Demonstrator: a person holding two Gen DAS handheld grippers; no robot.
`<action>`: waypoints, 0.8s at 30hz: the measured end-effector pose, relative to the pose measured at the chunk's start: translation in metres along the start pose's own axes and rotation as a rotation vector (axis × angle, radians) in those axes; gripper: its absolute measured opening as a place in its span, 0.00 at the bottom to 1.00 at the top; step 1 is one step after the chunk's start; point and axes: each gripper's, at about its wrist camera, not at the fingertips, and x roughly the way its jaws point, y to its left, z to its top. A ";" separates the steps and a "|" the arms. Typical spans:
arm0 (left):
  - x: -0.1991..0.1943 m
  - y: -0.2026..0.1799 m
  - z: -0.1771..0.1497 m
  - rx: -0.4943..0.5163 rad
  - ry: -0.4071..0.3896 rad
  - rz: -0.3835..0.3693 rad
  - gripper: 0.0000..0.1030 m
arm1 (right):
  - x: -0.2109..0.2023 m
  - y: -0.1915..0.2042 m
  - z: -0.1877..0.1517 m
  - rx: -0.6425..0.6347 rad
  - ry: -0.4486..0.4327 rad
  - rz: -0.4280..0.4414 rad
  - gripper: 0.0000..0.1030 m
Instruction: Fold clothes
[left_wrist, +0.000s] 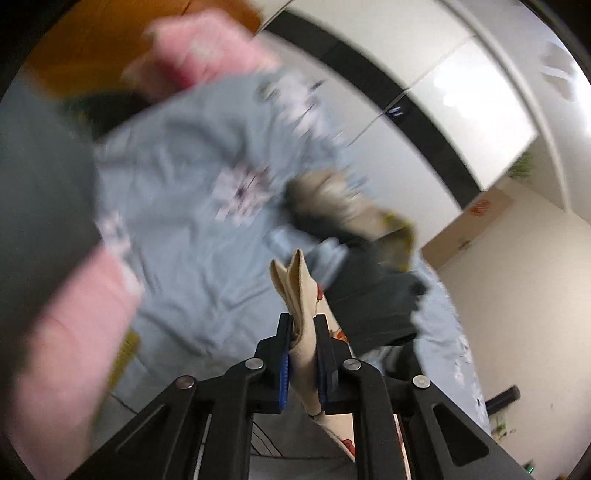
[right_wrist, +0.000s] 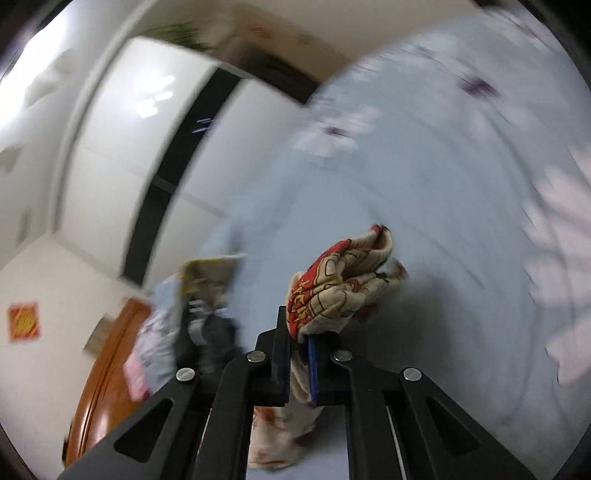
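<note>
A cream garment with a red and orange cartoon print is held by both grippers above a bed. My left gripper is shut on a cream edge of the garment, which sticks up between the fingers. My right gripper is shut on a bunched printed part of the same garment; more of it hangs below the fingers. Both views are blurred by motion.
A light blue bedsheet with flower prints covers the bed. A pile of dark, beige and yellow clothes lies on it, with pink cloth beyond. White wardrobe doors and a wooden headboard stand beside the bed.
</note>
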 end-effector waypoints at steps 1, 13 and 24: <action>-0.021 -0.006 0.002 0.036 -0.020 -0.008 0.12 | -0.007 0.013 0.006 -0.037 0.001 0.034 0.07; -0.079 0.094 -0.116 -0.006 0.126 0.224 0.12 | -0.020 -0.056 -0.053 -0.155 0.246 -0.197 0.07; -0.111 -0.056 -0.117 0.289 -0.057 -0.017 0.12 | -0.030 -0.029 -0.057 -0.236 0.221 -0.252 0.13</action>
